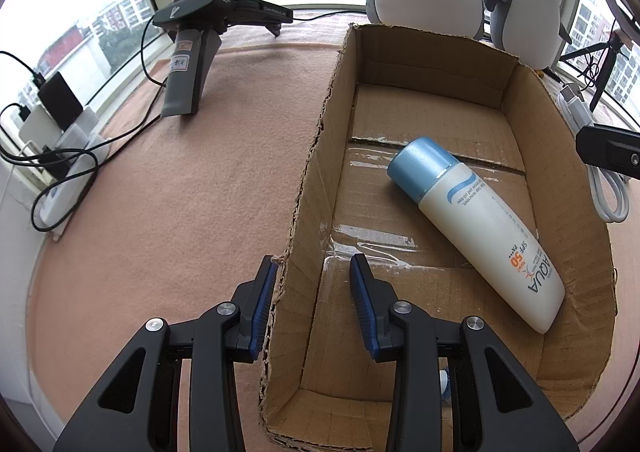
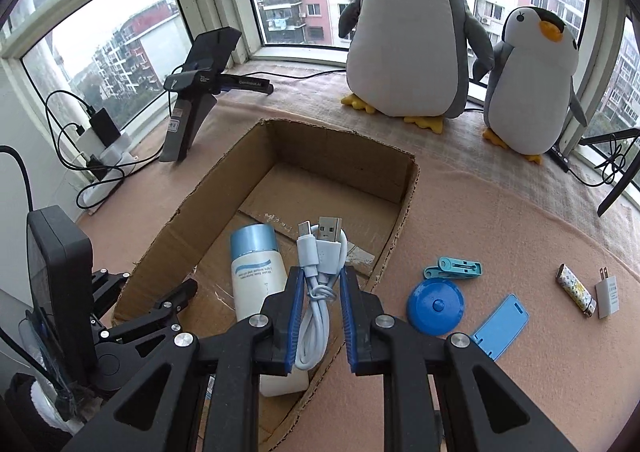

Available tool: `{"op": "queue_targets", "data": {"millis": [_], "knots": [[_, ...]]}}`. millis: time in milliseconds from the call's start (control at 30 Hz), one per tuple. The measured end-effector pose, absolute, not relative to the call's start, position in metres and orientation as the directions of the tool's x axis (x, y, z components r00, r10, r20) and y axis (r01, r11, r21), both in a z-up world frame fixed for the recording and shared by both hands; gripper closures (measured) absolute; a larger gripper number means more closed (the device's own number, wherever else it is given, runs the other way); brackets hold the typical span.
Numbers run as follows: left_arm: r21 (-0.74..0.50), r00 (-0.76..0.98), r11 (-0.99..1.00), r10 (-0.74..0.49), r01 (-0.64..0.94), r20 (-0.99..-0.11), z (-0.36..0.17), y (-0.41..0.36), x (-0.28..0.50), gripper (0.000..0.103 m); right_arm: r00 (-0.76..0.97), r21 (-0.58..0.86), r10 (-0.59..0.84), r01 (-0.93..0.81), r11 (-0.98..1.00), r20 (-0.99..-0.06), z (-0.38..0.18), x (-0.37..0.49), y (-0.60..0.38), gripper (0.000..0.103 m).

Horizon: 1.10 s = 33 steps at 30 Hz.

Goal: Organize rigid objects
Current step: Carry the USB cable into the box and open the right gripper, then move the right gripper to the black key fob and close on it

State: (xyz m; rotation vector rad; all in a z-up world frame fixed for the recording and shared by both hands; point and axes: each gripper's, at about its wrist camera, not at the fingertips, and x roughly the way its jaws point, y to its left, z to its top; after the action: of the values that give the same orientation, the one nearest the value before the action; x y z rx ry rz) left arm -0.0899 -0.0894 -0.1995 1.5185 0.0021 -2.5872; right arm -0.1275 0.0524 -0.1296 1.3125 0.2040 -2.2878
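Cardboard box [image 2: 404, 188]: my landmark, sitting open-topped on the pink cloth so things can be dropped in.
Right gripper [image 2: 319, 316]: I am clamping it on a coiled white USB cable [image 2: 320, 264], carrying it above the box's near right wall, likely to release inside.
Left gripper [image 1: 314, 308]: I am holding it apart, straddling the box's left wall, probably to steady it.
Sunscreen bottle [image 1: 476, 228]: lying on its side inside the box.
Still outside, right of the box: blue tape measure [image 2: 435, 306], clothespin [image 2: 454, 267], plug adapter [image 2: 608, 292].

Two plush penguins [image 2: 408, 36] (one smaller [image 2: 528, 84]), one bottle [image 2: 256, 276], one box [image 2: 404, 180]
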Motion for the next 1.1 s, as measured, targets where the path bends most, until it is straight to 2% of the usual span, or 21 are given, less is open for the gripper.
{"op": "queue_targets", "data": {"millis": [333, 433, 467, 733, 933, 1100], "knots": [[0.063, -0.482, -0.990, -0.117, 0.127, -0.868, -0.200, -0.090, -0.089, 0.068, -0.404, 0.098, -0.336, 0.505, -0.858, -0.851, -0.138, -0.130, 0.041, 0.085], [0.064, -0.482, -0.990, -0.117, 0.127, -0.868, -0.200, -0.090, -0.089, 0.068, -0.411, 0.099, -0.349, 0.518, -0.850, -0.842, -0.134, -0.128, 0.040, 0.068], [0.065, -0.482, -0.990, -0.118, 0.127, -0.868, -0.200, -0.090, -0.089, 0.068, -0.416, 0.096, -0.350, 0.520, -0.849, -0.839, -0.132, -0.127, 0.041, 0.066], [0.059, -0.487, -0.990, -0.116, 0.129, -0.866, -0.199, -0.091, -0.089, 0.068, -0.449, 0.079, -0.340, 0.505, -0.859, -0.826, -0.113, -0.115, 0.055, 0.066], [0.040, -0.489, -0.994, -0.086, 0.104, -0.868, -0.200, -0.095, -0.089, 0.068, -0.516, 0.053, -0.311, 0.453, -0.890, -0.798, -0.075, -0.088, 0.081, 0.066], [0.075, -0.499, -0.994, -0.108, 0.086, -0.860, -0.199, -0.091, -0.087, 0.067, -0.571, 0.023, -0.273, 0.406, -0.914, -0.774, -0.042, -0.057, 0.102, 0.066]]}}
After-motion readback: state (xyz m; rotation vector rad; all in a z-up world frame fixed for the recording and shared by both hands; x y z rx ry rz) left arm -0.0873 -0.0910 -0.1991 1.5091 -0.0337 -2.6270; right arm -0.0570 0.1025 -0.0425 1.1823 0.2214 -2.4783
